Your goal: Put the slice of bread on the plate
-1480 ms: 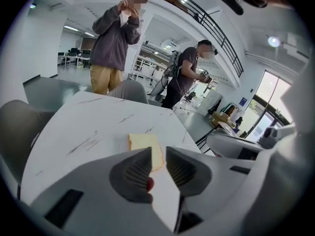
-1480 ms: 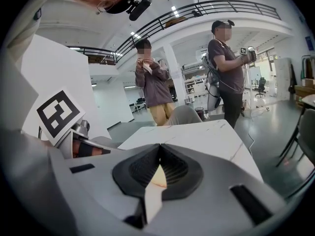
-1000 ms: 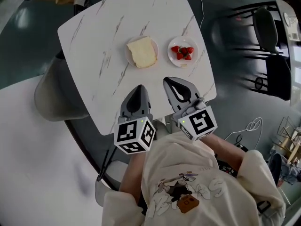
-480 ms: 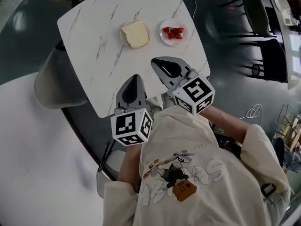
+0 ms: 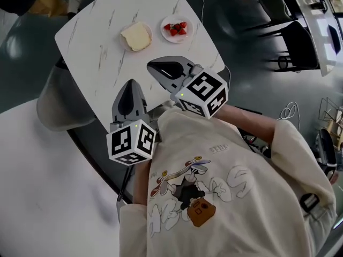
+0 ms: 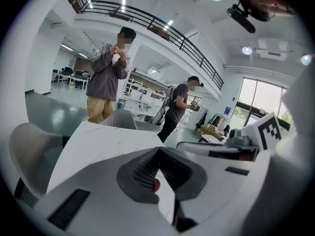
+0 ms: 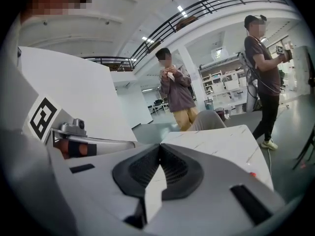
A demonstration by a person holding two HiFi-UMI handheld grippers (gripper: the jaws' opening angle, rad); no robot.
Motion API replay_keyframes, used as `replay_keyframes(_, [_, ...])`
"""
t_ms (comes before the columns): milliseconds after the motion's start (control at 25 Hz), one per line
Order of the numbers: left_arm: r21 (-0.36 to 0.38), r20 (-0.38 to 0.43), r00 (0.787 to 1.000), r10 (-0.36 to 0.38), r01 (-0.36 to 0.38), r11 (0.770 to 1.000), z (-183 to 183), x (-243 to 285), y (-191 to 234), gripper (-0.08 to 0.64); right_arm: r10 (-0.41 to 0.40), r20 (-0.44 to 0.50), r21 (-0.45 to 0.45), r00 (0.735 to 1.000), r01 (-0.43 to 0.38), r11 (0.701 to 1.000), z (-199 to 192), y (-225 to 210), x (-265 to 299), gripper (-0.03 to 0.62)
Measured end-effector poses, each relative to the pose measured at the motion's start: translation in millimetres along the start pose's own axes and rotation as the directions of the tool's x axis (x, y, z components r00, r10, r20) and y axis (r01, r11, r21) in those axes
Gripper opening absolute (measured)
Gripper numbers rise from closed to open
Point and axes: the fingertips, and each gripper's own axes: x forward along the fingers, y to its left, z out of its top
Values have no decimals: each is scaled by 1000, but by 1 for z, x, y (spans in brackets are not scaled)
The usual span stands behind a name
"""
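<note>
1. The white marbled desk (image 5: 102, 52) carries two small plates at its far side.
2. The left claw (image 5: 130, 85) and the right claw (image 5: 154, 65) hover over the desk's near edge, both clenched on nothing.
3. The slice of bread (image 5: 136, 36) lies on its plate (image 5: 150, 38), beside the strawberry plate (image 5: 177, 39).

Left tool (image 5: 130, 84) and right tool (image 5: 155, 66) both lifted higher over the surface (image 5: 99, 52) and, I think, backed off the bread slice (image 5: 135, 36).

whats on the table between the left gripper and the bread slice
Nothing. In the head view, only bare marble tabletop lies between the left gripper and the bread slice; the strawberries sit off to the side.
</note>
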Motion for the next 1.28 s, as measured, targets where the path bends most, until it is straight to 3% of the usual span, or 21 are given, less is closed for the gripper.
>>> replay_keyframes(280, [33, 24, 999, -47, 46, 998, 3, -14, -11, 9, 36, 26, 18, 999, -37, 999, 19, 8, -10, 6])
replay_keyframes(520, [45, 10, 997, -80, 79, 996, -4, -22, -19, 9, -23, 92, -1, 996, 24, 1000, 33, 8, -23, 6])
replay_keyframes(800, [36, 0, 997, -74, 74, 997, -9, -31, -18, 9, -187, 181, 14, 966, 188, 982, 17, 31, -53, 6])
replay_keyframes(1040, [77, 19, 998, -56, 55, 996, -12, -35, -19, 9, -211, 183, 21, 960, 211, 977, 13, 28, -60, 6])
replay_keyframes(1280, [65, 19, 998, -57, 56, 996, -20, -39, -21, 9, -198, 173, 20, 965, 197, 980, 7, 32, -61, 6])
